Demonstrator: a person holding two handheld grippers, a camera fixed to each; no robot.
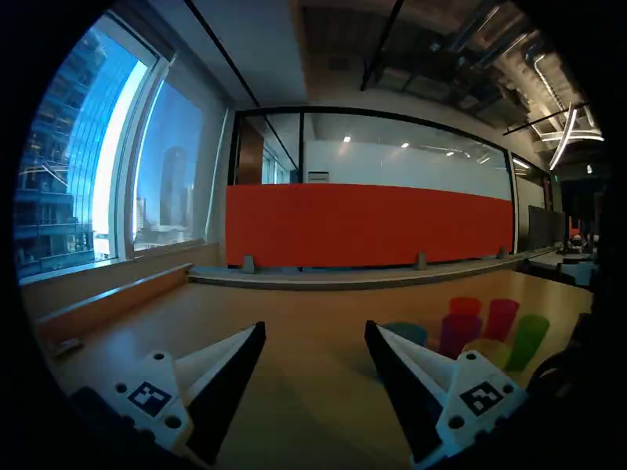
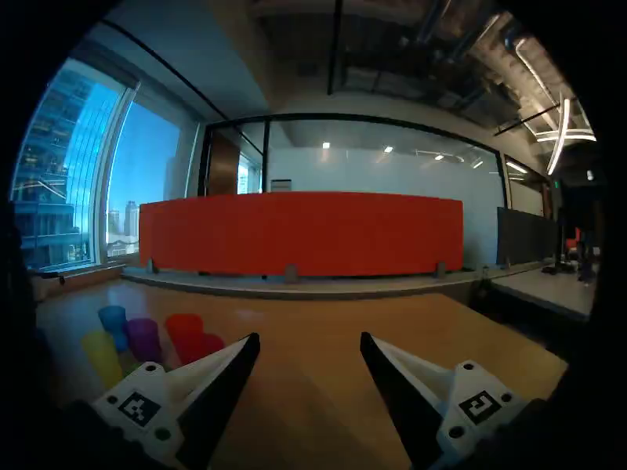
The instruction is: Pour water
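I see a smooth light-wood tabletop (image 1: 313, 313) running up to a long orange partition panel (image 1: 368, 223) at its far edge. Well short of that panel stands a tight cluster of translucent coloured plastic cups (image 1: 478, 325): teal, purple, red, pink and green.

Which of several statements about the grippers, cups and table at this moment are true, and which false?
1. The left gripper has its jaws open and empty. True.
2. The right gripper is shut on a cup. False: its jaws stand open, holding nothing.
3. Coloured cups stand clustered on the wooden table. True.
4. The partition behind the table is green. False: it is orange-red.
5. In the left gripper view the cups sit left of the jaws. False: they sit to the right.
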